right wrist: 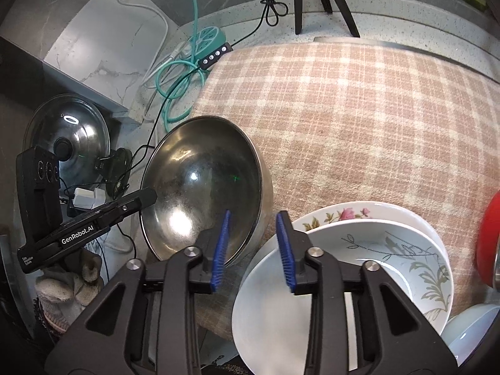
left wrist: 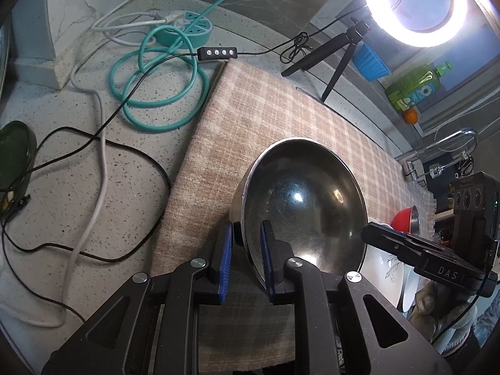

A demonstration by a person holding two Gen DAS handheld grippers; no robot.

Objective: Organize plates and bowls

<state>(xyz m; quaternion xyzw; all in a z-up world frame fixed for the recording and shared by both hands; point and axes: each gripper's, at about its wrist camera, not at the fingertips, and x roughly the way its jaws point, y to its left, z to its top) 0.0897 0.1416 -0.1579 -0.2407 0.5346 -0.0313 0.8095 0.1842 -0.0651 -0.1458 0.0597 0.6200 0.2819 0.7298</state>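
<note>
A steel bowl sits on the checked cloth near its front left corner. My left gripper straddles the bowl's near rim, one blue pad inside and one outside, both a little off the metal. My right gripper stands open wider over the opposite rim of the same steel bowl, its pads clear of it. Just right of the bowl lies a stack of white plates with flower and leaf patterns. A red bowl sits at the far right edge.
A ring light on a tripod stands behind the cloth. A teal cable, black and white cords and a power strip lie on the speckled counter to the left. A pot lid, soap bottle and faucet are nearby.
</note>
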